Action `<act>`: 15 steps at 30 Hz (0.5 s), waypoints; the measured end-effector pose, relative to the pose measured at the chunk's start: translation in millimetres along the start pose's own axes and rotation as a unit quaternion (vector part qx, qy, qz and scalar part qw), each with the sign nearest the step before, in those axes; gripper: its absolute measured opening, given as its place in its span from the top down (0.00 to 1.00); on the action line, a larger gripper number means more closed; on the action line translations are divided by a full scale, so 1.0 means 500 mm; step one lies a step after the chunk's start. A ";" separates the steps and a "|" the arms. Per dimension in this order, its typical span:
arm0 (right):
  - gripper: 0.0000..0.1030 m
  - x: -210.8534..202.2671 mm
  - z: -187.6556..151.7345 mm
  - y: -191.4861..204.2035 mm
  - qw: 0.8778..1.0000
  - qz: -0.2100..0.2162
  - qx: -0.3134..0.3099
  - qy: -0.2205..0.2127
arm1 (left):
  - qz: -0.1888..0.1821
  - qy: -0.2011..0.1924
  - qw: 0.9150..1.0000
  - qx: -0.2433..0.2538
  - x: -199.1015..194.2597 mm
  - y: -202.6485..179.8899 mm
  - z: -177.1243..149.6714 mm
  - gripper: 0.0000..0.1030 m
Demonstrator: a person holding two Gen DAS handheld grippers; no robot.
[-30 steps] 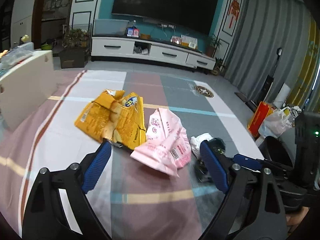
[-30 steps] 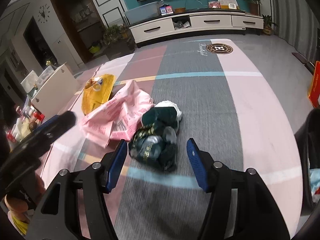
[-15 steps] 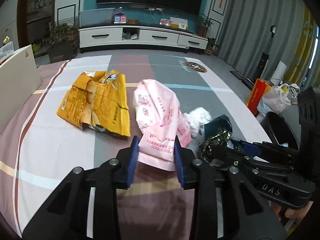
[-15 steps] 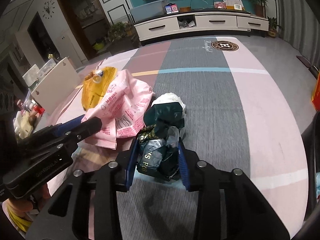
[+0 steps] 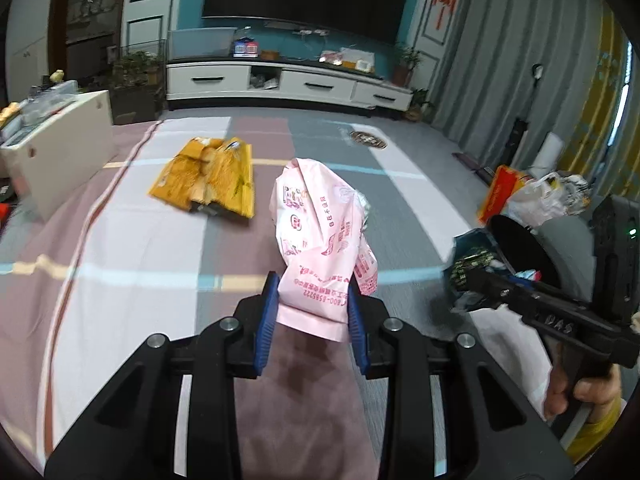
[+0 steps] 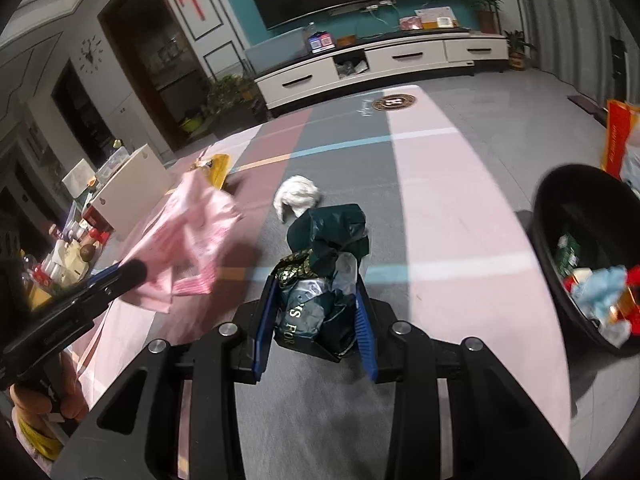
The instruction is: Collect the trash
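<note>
Left gripper [image 5: 312,312]: we see its blue pads [image 5: 267,320] clamped on the lower end of a pink printed plastic bag [image 5: 324,240]. The bag stands up crumpled between the fingers, clear of the rug [image 5: 132,240]. From the right wrist view the same bag shows at the left, blurred, held by the other tool.

Right gripper [image 6: 316,316]: its blue pads [image 6: 265,320] are closed on a dark green crumpled wrapper [image 6: 324,276] with gold lettering and a bit of clear film in it. In the left wrist view the wrapper appears at the tip of the right gripper, just in front of the bin.

Left on the striped rug: a yellow snack bag [image 5: 208,176], torn open and lying flat, beyond and to the left of the pink bag; a white crumpled tissue [image 6: 296,198], just beyond the green wrapper in the right wrist view.

A black round bin [image 6: 552,216] stands at the right edge of the right wrist view, near the right gripper. We note paper and packets already inside, blue, red and green.

Behind it, an orange box [image 5: 498,196] and a white plastic bag [image 5: 536,196] beside the bin. A white TV cabinet [image 5: 288,80] runs along the far wall.
</note>
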State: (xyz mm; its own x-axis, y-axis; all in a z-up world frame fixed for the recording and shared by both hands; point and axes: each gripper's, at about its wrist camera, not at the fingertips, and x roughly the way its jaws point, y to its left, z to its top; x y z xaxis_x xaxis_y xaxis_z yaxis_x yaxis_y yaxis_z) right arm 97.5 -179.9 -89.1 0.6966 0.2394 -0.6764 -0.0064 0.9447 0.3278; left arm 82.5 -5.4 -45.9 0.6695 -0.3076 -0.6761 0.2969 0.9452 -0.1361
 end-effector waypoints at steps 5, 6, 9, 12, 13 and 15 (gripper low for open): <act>0.65 -0.035 -0.027 -0.001 1.000 -0.003 -0.004 0.005 | 0.010 0.005 1.000 -0.007 -0.045 -0.025 -0.026 0.68; 0.65 -0.043 -0.032 0.000 1.000 -0.006 -0.007 0.003 | 0.014 0.003 1.000 -0.004 -0.055 -0.032 -0.029 0.68; 0.65 -0.066 -0.040 0.007 1.000 -0.006 -0.014 -0.002 | 0.013 0.001 1.000 0.002 -0.079 -0.048 -0.034 0.68; 0.64 -0.090 -0.043 0.014 1.000 0.000 -0.016 -0.012 | 0.018 -0.004 1.000 0.009 -0.100 -0.059 -0.036 0.68; 0.64 -0.099 -0.044 0.018 1.000 0.002 -0.018 -0.015 | 0.017 -0.005 1.000 0.009 -0.106 -0.061 -0.037 0.68; 0.64 -0.112 -0.044 0.023 1.000 0.005 -0.021 -0.021 | 0.017 -0.006 1.000 0.008 -0.123 -0.066 -0.040 0.68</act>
State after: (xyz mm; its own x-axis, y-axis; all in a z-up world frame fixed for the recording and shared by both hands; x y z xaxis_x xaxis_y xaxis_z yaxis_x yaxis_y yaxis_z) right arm 42.4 -177.7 -62.0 0.7261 0.2406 -0.6441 -0.0432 0.9509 0.3065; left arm 18.0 -15.5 -14.3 0.6879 -0.2776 -0.6706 0.2855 0.9530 -0.1015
